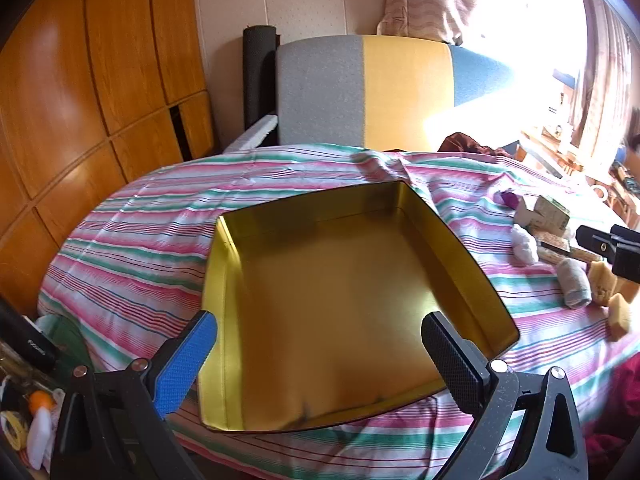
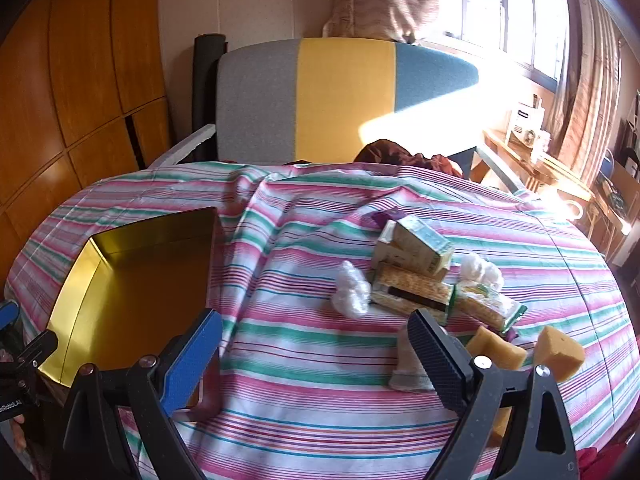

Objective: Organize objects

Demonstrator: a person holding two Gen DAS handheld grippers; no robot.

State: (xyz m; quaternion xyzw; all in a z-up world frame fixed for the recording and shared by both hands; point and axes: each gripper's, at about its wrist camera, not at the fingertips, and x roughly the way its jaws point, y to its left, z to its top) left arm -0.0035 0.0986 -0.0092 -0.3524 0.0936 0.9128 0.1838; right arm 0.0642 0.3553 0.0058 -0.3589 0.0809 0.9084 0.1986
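An empty gold tin (image 1: 460,256) (image 2: 76,276) lies on the striped cloth. My left gripper (image 1: 320,356) hovers open over the tin's near part with nothing between its fingers. To the tin's right lies a heap of small things: a pale carton (image 2: 416,248), cracker packs (image 2: 412,292), white cotton balls (image 2: 350,290), yellow sponge pieces (image 2: 558,352) and a grey rolled cloth (image 2: 408,364) (image 1: 574,282). My right gripper (image 2: 316,356) stands open just short of the heap, its black finger (image 2: 436,356) beside the grey cloth, holding nothing.
The striped cloth (image 2: 304,380) covers a rounded table. Behind it stands a grey, yellow and blue chair back (image 2: 340,100), with a dark red cloth (image 2: 396,152). Wooden cabinets (image 1: 80,100) fill the left. A cluttered desk (image 2: 532,160) sits by the window at right.
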